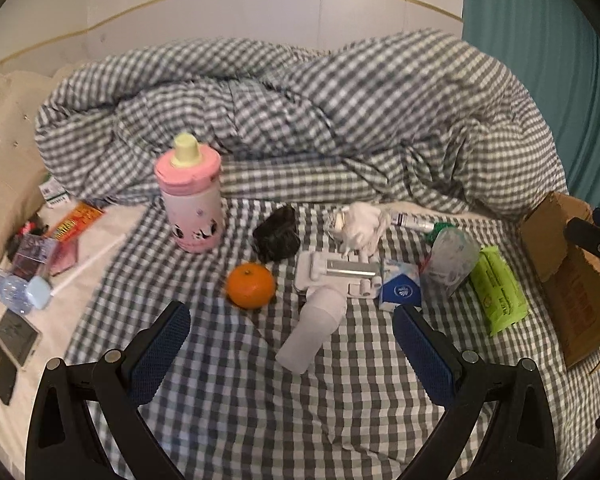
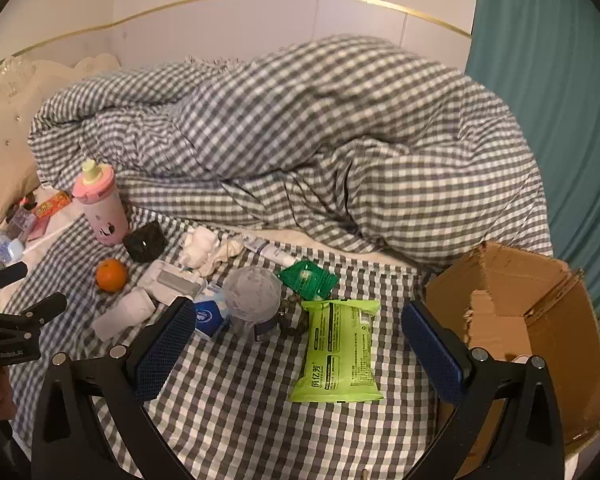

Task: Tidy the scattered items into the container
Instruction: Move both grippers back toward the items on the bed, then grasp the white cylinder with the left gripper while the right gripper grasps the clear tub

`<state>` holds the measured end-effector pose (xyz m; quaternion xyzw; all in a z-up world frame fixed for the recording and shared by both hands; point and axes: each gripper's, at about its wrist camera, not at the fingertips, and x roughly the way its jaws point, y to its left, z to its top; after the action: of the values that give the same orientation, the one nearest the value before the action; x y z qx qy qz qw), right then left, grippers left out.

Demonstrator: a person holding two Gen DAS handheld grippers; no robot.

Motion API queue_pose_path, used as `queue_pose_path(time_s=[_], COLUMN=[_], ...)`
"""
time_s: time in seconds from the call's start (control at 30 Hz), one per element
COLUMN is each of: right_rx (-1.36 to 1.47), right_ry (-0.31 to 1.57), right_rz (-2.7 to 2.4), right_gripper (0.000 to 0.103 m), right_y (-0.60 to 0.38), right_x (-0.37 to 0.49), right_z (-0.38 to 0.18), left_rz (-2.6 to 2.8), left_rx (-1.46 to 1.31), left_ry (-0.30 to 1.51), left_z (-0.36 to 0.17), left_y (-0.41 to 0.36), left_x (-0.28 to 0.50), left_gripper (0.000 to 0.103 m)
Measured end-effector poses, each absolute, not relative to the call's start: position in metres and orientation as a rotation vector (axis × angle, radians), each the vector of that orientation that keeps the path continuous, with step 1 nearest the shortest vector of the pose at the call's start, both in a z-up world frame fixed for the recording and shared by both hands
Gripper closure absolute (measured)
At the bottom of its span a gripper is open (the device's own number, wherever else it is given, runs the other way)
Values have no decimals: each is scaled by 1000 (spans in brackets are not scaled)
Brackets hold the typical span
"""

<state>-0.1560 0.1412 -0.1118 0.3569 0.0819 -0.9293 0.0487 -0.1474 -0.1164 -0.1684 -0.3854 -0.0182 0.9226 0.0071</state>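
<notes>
Scattered items lay on the checked sheet left of the cardboard box [image 2: 540, 320]: a green wipes pack [image 2: 338, 350] nearest it, an orange [image 1: 251, 285] and a pink bottle [image 1: 190, 196] farther off. Both the left gripper [image 1: 292, 344] and the right gripper [image 2: 300, 344] hung spread wide, gripping nothing. The round orange could roll if nudged on the soft bedding; only the right view showed the box's open inside.

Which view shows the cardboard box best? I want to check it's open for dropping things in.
The right wrist view: the cardboard box faces the camera, its open mouth and inside walls visible, beside the green wipes pack. The left wrist view shows only the box's side at the frame edge.
</notes>
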Motion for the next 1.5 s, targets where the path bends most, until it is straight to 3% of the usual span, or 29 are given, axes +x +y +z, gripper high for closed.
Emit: queue_pose_path(time_s=[0.57,0.77,0.93,1.1,1.5], right_rx=[1240,1253,1257,1271,1317], right_ry=[226,245,258,259,270], right_rz=[-2758,-2732,-2716,-2697,-2668], right_gripper=[0,0,0,0,0], right_y=[140,133,127,121,104], right_x=[-210,-222,-227,-236,-256], right_z=[-170,-181,-186,-193,-215], left_rz=[2661,2542,2500,2479,2611], left_rx=[-1325,-1379,-1465,-1466,-1372], left_ry=[112,68,85,-34,-60], left_z=[-247,-270,-287,-284,-258], left_y=[-100,-104,-107,-119,-122], left_x=[-192,-204,-212,-212,-190], left_gripper=[3,20,64,68,71])
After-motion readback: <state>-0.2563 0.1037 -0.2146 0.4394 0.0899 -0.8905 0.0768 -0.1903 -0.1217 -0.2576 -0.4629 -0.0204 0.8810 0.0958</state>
